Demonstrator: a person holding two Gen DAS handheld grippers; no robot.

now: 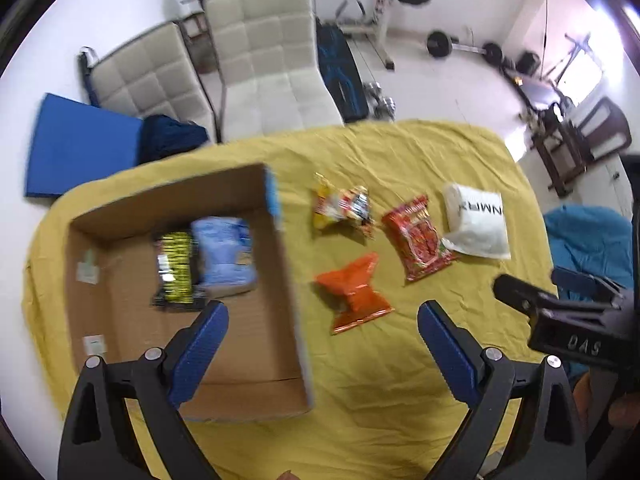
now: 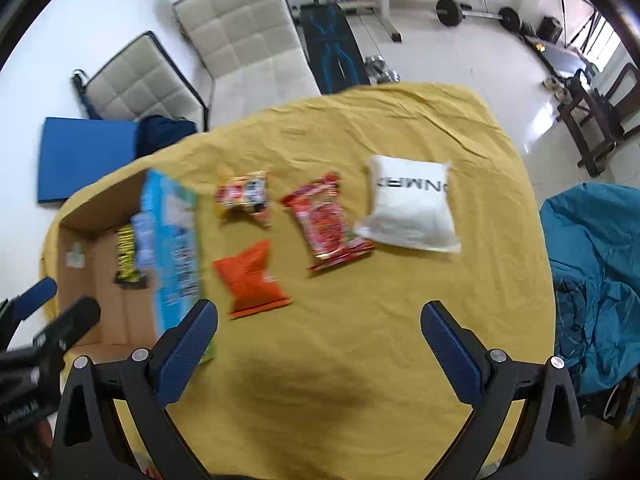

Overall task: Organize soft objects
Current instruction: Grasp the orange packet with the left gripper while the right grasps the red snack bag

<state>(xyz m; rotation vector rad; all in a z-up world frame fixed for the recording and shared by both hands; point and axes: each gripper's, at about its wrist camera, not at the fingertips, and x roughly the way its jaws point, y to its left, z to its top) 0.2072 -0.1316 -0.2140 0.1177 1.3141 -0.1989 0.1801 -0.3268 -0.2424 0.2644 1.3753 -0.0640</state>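
Note:
An open cardboard box [image 1: 120,208] [image 2: 96,208] lies on the yellow cloth; inside are a black-and-yellow packet [image 1: 174,268] [image 2: 126,256] and a pale blue pouch [image 1: 226,256]. On the cloth to its right lie an orange packet [image 1: 354,294] [image 2: 252,276], a yellow-red snack packet [image 1: 342,208] [image 2: 242,194], a red packet [image 1: 418,236] [image 2: 324,220] and a white pouch [image 1: 478,220] [image 2: 412,204]. My left gripper [image 1: 322,312] hovers open over the box's right wall. My right gripper [image 2: 320,312] hovers open near the orange packet, holding nothing.
The yellow cloth [image 1: 380,380] [image 2: 320,360] covers a round-cornered table. Beyond it stand two cream quilted chairs [image 1: 264,60] [image 2: 240,32], a blue mat [image 1: 80,148] and gym weights [image 1: 460,46]. A teal cloth heap [image 2: 592,264] lies at the right edge.

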